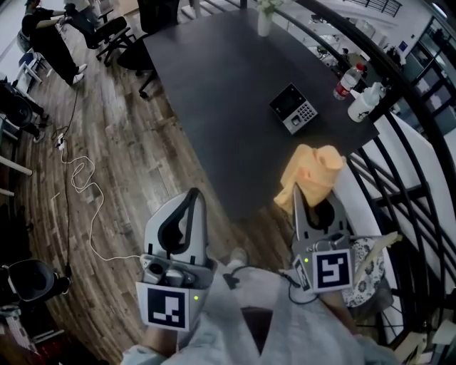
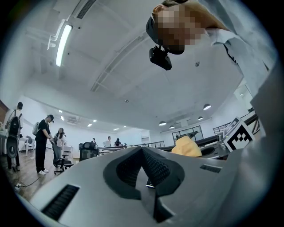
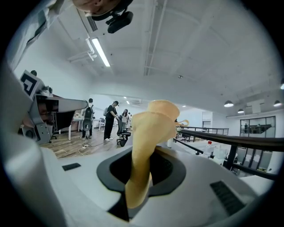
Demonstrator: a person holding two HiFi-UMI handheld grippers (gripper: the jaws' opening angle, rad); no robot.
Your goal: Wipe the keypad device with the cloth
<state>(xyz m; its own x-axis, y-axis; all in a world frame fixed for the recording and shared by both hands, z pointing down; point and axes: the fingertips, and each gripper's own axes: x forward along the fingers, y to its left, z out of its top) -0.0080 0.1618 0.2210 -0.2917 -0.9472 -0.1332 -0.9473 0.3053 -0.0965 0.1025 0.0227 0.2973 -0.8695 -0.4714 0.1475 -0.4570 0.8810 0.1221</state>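
Nearest me, my left gripper (image 1: 192, 194) hangs over the wood-plank floor (image 1: 114, 157). Its ribbed black pads are pressed together with nothing between them (the left gripper view shows them meeting in a tight V). My right gripper (image 1: 308, 201) is clamped on the cloth (image 1: 311, 171), a soft, crumpled, pale-orange piece that stands up out of the jaws in a loose bunch. In the head view it sits by the near right edge of the table (image 1: 214, 78), a long, dark, matte slab running away from me. A thin white cable (image 1: 77, 178) loops across the floor on the left. On the right, a black metal railing (image 1: 396, 84) curves along the table's side. Farther along the table, well apart from the cloth, rests the keypad device (image 1: 293, 108), a small dark box with a screen and a grey block of keys. Beyond it, at the right edge, stand a clear plastic bottle (image 1: 347, 81) with a red cap and a white bottle (image 1: 363, 105). At the far end sits a pale vase (image 1: 264, 21). Black office chairs (image 1: 110, 36) and a person (image 1: 50, 39) in dark clothes are at the far left.
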